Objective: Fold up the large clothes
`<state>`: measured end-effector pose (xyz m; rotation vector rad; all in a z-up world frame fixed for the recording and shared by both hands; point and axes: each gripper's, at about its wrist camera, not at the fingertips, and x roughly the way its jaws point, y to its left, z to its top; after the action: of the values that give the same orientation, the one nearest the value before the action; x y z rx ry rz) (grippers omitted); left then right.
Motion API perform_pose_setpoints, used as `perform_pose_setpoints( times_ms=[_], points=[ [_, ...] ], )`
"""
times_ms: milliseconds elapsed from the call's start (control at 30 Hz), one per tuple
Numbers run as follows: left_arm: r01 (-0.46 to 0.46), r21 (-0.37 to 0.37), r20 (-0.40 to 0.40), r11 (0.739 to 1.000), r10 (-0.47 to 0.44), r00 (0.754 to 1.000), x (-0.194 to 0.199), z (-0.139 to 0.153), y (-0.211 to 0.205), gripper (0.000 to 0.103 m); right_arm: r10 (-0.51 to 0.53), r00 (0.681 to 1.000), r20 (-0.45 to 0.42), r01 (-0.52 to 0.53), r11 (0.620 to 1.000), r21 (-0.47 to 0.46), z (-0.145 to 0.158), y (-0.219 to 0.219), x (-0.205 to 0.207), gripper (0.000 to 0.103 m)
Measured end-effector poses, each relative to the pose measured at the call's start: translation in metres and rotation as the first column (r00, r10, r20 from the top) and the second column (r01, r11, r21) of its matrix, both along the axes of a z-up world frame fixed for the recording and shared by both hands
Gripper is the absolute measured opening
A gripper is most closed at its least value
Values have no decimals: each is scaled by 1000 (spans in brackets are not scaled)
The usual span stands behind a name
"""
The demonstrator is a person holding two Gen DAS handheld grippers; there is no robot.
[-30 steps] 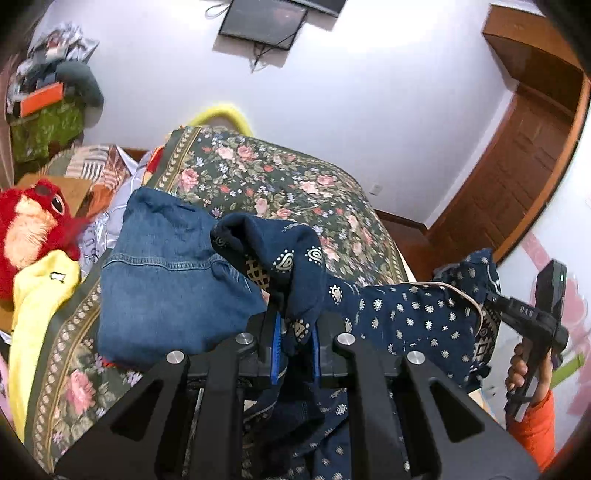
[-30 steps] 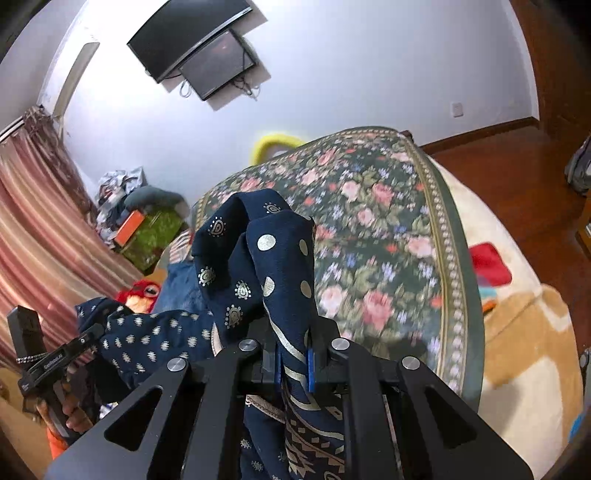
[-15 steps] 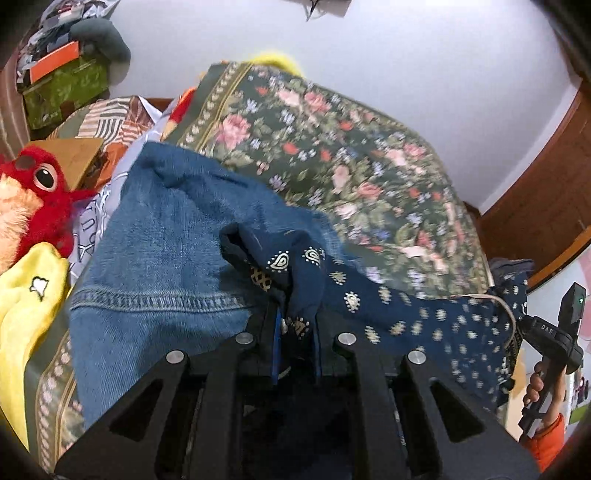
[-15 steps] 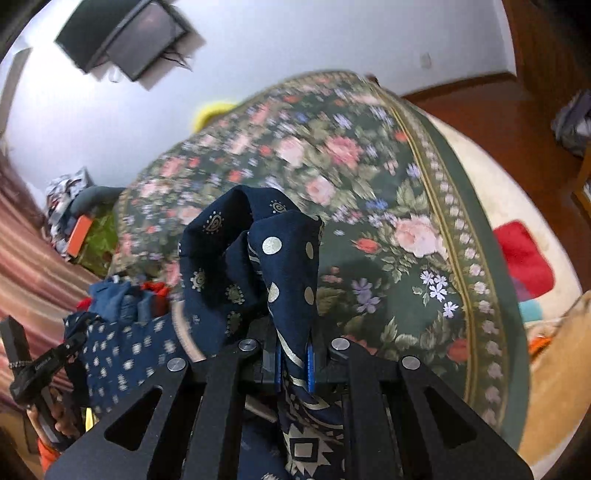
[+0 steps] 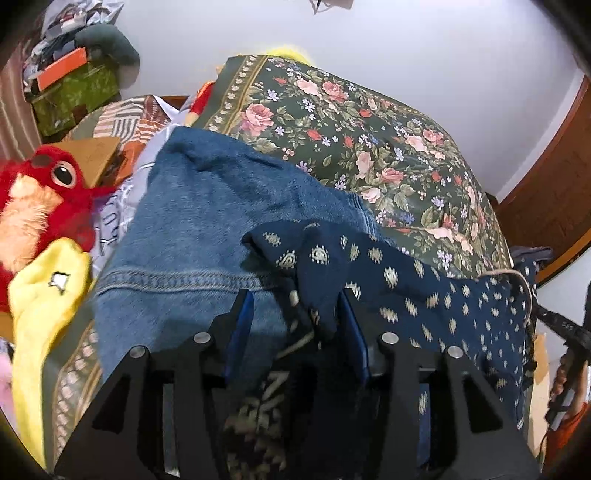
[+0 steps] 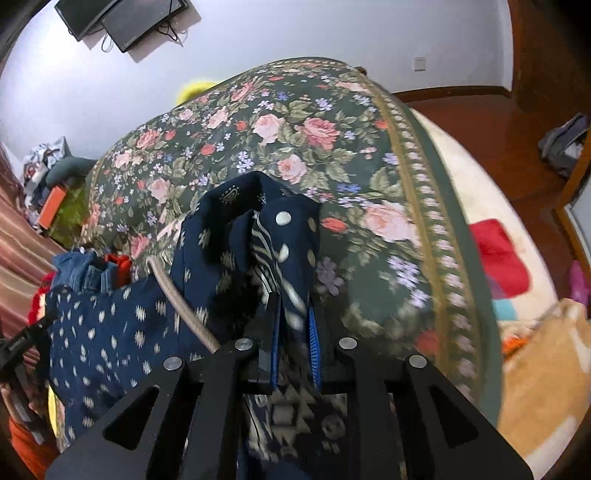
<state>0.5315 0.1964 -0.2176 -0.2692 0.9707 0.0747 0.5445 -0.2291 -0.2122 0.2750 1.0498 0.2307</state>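
The left gripper [image 5: 295, 325] has its fingers spread wide, and a bunched corner of the navy dress [image 5: 424, 295] sits loose in the gap, leaning against the right-hand blue pad [image 5: 354, 339] – nothing is pinched. The right gripper [image 6: 293, 332] has its fingers only a little apart with a fold of the same dress [image 6: 229, 258] running up between them; the blur there makes it hard to say for certain, but the pads appear to press the cloth from both sides. A tan cord [image 6: 181, 306] trims the dress edge and curves down beside that gripper's left finger.

The dress stretches between the two grippers across the near edge of the bed, its small pale print showing in both views (the part right at the cameras carries a bolder geometric pattern). In the left view it lies partly over a pair of folded jeans [image 5: 192, 236], which rest on the floral bedspread [image 5: 369, 147]. Beside the jeans to the left sit a yellow cloth [image 5: 40, 302] and a red plush toy [image 5: 40, 199].

Farther off, a green box [image 5: 74, 92] with clutter stands by the white wall [image 5: 406, 44]. In the right view a television [image 6: 122, 18] hangs on that wall – below it, wooden floor [image 6: 480, 114] shows past the bed.
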Motion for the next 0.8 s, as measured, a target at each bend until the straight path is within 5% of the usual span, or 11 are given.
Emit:
perform_pose_setpoints(
  times_ms=[200, 367, 533, 800],
  points=[
    [98, 99, -90, 990, -89, 992, -28, 10, -20, 48, 35, 998, 44, -33, 999, -40, 36, -8, -32, 15],
    [156, 162, -69, 974, -146, 987, -70, 31, -38, 48, 84, 990, 113, -76, 994, -75, 74, -4, -72, 18],
    [168, 156, -15, 973, -168, 986, -112, 58, -47, 53, 118, 977, 177, -104, 991, -88, 104, 4, -113, 46],
    [176, 152, 44, 973, -185, 982, -175, 79, -54, 67, 162, 963, 215, -144, 985, -101, 119, 15, -175, 75]
  ],
)
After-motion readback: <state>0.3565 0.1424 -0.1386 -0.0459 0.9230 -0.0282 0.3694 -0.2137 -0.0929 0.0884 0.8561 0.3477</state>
